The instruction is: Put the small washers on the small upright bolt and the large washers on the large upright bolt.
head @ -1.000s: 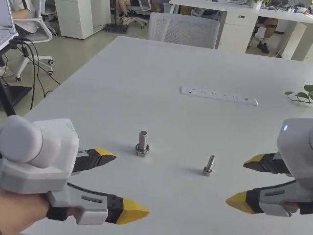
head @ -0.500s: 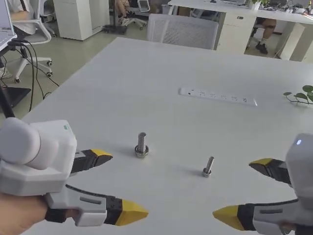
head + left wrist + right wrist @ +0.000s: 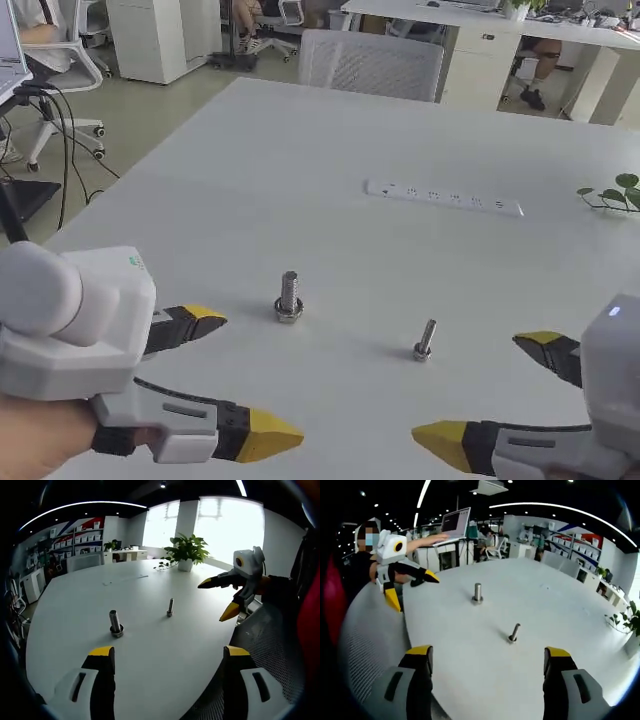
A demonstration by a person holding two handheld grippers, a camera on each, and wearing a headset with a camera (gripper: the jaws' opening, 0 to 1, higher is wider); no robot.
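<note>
A large upright bolt (image 3: pixel 289 297) stands on the white table (image 3: pixel 330 160), with washers around its base. A small upright bolt (image 3: pixel 425 340) stands to its right, also ringed at its foot. In the left gripper view the large bolt (image 3: pixel 116 624) and the small bolt (image 3: pixel 170 608) stand ahead of the jaws. In the right gripper view the small bolt (image 3: pixel 514 632) is nearer, the large bolt (image 3: pixel 478 593) farther. My left gripper (image 3: pixel 238 376) is open and empty at the near left. My right gripper (image 3: pixel 495 395) is open and empty at the near right.
A white power strip (image 3: pixel 444 197) lies across the far middle of the table. A small plant (image 3: pixel 612 195) sits at the right edge. A grey chair (image 3: pixel 370 63) stands behind the table's far end. Cables and an office chair (image 3: pixel 50 60) are on the floor at left.
My right gripper has dropped lower and nearer, toward the bottom right corner. The left gripper has barely moved. Both bolts stand as before.
</note>
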